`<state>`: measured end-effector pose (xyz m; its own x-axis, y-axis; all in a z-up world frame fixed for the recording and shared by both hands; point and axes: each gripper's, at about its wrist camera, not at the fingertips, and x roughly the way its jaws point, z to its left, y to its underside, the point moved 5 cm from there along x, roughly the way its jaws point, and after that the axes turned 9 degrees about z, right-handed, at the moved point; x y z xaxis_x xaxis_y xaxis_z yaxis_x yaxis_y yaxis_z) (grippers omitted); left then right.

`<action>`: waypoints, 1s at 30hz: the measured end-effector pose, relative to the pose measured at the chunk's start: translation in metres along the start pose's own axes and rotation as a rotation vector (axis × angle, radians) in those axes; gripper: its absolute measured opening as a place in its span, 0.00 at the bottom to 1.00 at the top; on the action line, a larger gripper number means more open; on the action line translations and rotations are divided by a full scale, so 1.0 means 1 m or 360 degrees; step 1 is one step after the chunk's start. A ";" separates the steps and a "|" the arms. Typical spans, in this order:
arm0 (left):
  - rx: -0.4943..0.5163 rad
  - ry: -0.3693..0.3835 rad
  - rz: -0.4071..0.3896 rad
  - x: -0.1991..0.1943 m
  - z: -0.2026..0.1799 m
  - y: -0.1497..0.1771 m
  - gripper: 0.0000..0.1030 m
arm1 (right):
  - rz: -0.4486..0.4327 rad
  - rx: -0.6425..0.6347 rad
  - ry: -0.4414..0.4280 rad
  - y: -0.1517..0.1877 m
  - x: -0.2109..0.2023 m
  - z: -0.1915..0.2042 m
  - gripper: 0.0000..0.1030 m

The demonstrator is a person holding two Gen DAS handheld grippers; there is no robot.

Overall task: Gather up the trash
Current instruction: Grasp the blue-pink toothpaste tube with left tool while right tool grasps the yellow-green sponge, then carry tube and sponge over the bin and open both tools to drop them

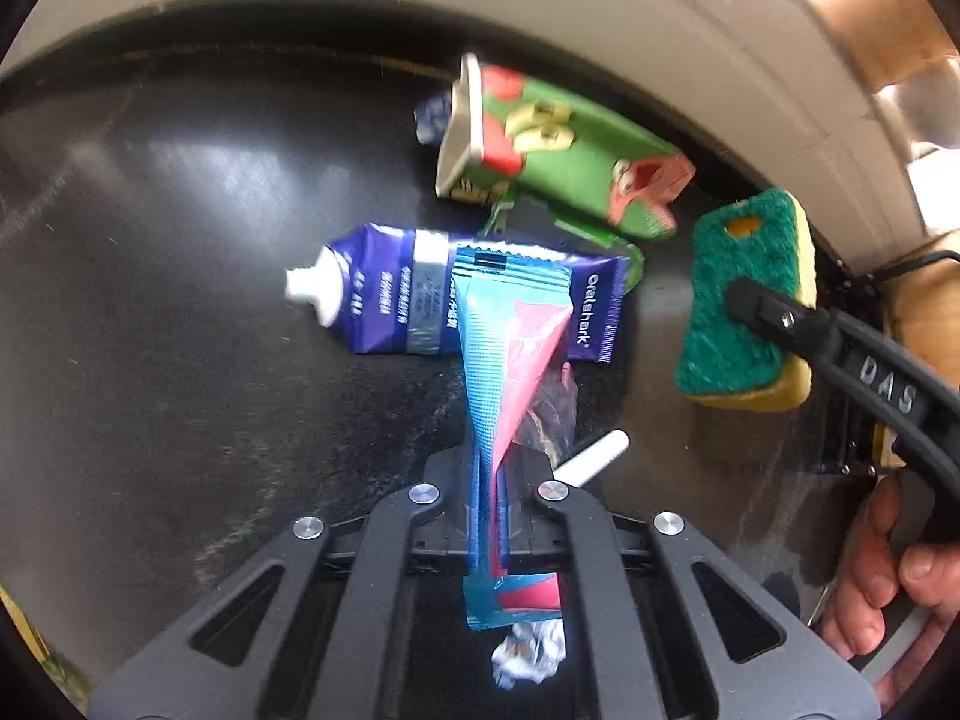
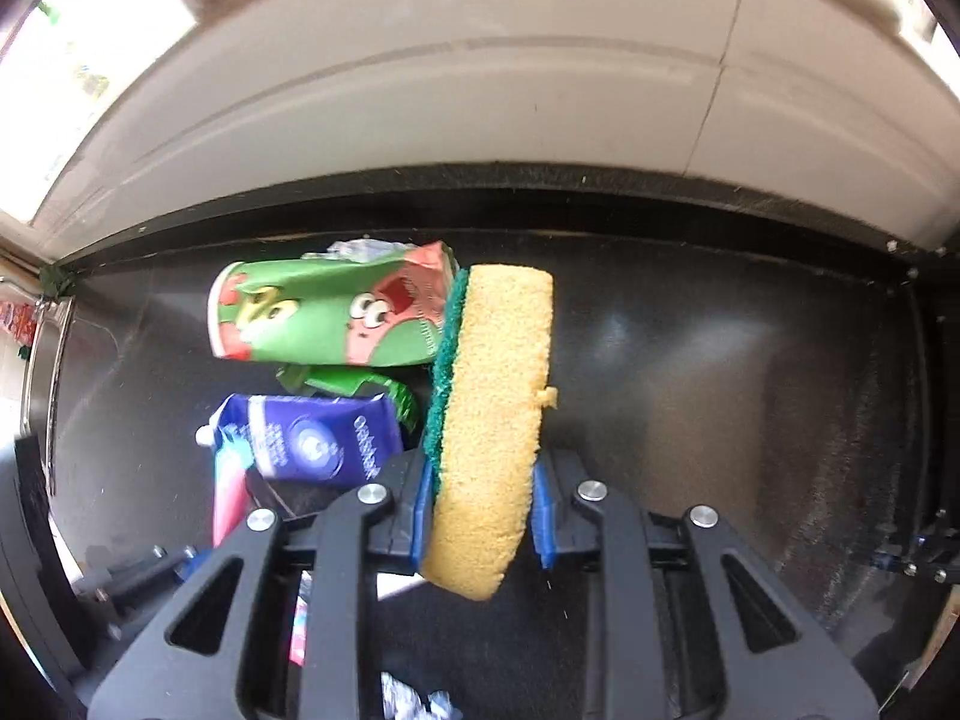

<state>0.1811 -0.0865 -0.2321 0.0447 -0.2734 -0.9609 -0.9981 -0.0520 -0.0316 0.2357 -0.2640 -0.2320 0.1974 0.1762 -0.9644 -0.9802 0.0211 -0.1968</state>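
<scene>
The left gripper [image 1: 487,516] is closed on a long blue-and-pink foil wrapper [image 1: 510,360], which is held upright between the jaws and extends above and below them. The right gripper [image 2: 483,516] is clamped on a yellow foam sponge with a green scouring face [image 2: 492,420]; the sponge is held on edge, green face turned to the left. In the left wrist view the same sponge [image 1: 744,300] is seen just beside the right edge of a black glossy tray [image 1: 180,300], gripped by one black finger [image 1: 774,315] of the right gripper, with a bare hand [image 1: 888,576] on the handle.

On the tray, near its far edge, a green crushed drink carton with cartoon faces [image 1: 558,150] is lying on its side. A dark blue squeezed tube with a white cap [image 1: 396,294] is lying just in front of it, behind the held wrapper. A white stick [image 1: 594,459] is noted beside the left gripper, and a crumpled silvery scrap [image 1: 528,654] below it.
</scene>
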 end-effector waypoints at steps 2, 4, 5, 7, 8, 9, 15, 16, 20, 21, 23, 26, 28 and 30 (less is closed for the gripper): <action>0.0050 -0.0036 -0.0042 -0.017 0.001 0.004 0.03 | -0.0036 -0.0034 0.0009 0.012 -0.018 0.005 0.25; 0.0107 -0.0088 -0.0094 -0.035 0.002 0.012 0.03 | -0.0066 -0.0059 0.0016 0.022 -0.033 0.008 0.25; 0.0133 -0.0112 -0.0115 -0.043 0.002 0.016 0.03 | -0.0086 -0.0075 0.0021 0.030 -0.042 0.010 0.25; 0.0175 -0.0152 -0.0152 -0.057 0.005 0.026 0.03 | -0.0110 -0.0094 0.0026 0.044 -0.056 0.015 0.25; 0.0187 -0.0164 -0.0163 -0.062 0.006 0.031 0.03 | -0.0124 -0.0101 0.0030 0.054 -0.065 0.019 0.25; 0.0204 -0.0181 -0.0175 -0.068 0.008 0.038 0.03 | -0.0131 -0.0105 0.0033 0.060 -0.069 0.020 0.25; 0.0263 -0.0220 -0.0215 -0.086 0.019 0.065 0.03 | -0.0175 -0.0101 0.0050 0.099 -0.091 0.035 0.25; 0.0269 -0.0220 -0.0217 -0.092 0.023 0.070 0.03 | -0.0178 -0.0101 0.0050 0.105 -0.095 0.035 0.25; 0.0288 -0.0225 -0.0235 -0.098 0.027 0.079 0.03 | -0.0192 -0.0099 0.0062 0.119 -0.100 0.041 0.25; 0.0293 -0.0230 -0.0242 -0.099 0.027 0.080 0.03 | -0.0196 -0.0099 0.0065 0.119 -0.100 0.041 0.25; 0.0311 -0.0244 -0.0265 -0.105 0.029 0.085 0.03 | -0.0205 -0.0107 0.0068 0.123 -0.103 0.047 0.25; 0.0318 -0.0251 -0.0303 -0.115 0.033 0.089 0.03 | -0.0229 -0.0134 0.0067 0.124 -0.108 0.058 0.25; 0.0317 -0.0268 -0.0341 -0.126 0.040 0.092 0.03 | -0.0246 -0.0165 0.0060 0.125 -0.112 0.069 0.25; 0.0302 -0.0301 -0.0394 -0.139 0.052 0.095 0.03 | -0.0262 -0.0217 0.0039 0.122 -0.114 0.087 0.25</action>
<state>0.0780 -0.0035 -0.1156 0.2952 -0.0917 -0.9510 -0.9487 0.0895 -0.3031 0.0921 -0.1959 -0.1302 0.3567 0.1573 -0.9209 -0.9240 -0.0860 -0.3726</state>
